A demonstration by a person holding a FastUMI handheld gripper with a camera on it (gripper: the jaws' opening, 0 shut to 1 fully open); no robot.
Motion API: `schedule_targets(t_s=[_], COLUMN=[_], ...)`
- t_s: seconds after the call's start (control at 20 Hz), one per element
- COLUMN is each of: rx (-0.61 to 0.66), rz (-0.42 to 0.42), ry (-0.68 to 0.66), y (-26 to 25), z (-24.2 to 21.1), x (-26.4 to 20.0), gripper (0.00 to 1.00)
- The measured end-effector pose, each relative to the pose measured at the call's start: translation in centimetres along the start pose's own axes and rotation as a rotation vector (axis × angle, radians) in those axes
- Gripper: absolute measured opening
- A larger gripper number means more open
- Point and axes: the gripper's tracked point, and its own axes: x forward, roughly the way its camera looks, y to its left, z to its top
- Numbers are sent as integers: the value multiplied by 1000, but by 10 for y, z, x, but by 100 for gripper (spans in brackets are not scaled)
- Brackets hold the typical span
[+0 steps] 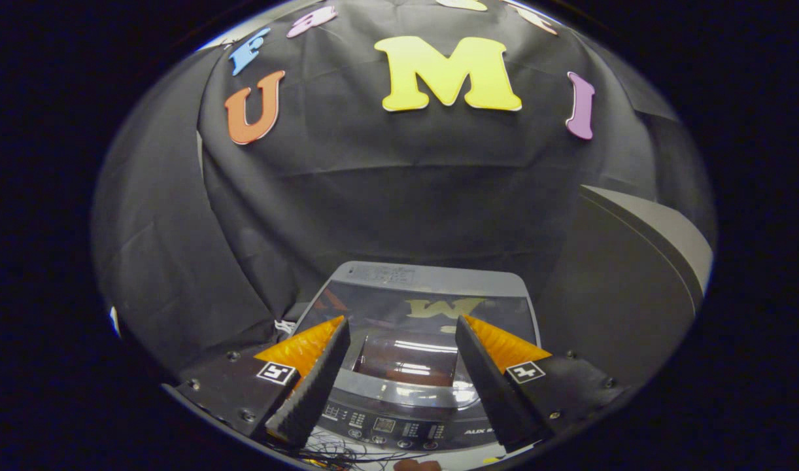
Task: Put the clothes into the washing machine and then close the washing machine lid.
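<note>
Gripper view: fingers (403, 366) are held spread apart, gripping nothing, above the washing machine (419, 340), whose lid (406, 327) is shut.

Washing machine (418, 353) seen standing below tongs (403, 376), glossy lid shut, control panel at near edge. Tangle of thin cables (337, 451) seen at its near side. Supporting surface not discernible. Tongs held apart.

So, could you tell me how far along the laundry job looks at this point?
The washing machine sits just beyond the fingers with its glass lid lying flat, so it looks closed. Whether clothes are inside cannot be told through the reflections. The gripper is open and holds nothing. If the clothes are already in, the job looks finished; otherwise loading and closing remain.
</note>
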Motion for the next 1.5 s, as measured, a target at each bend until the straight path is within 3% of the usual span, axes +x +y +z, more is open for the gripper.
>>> schedule_targets(t_s=[0.3, 0.75, 1.05, 1.5], rx=[-91, -110, -95, -88], rz=[44, -26, -76, -114], ry=[-170, -290, -318, -338], y=[-19, -79, -132, -207], z=[18, -37, -65, -79], x=[-123, -342, -411, -444], gripper=[100, 100, 100, 100])
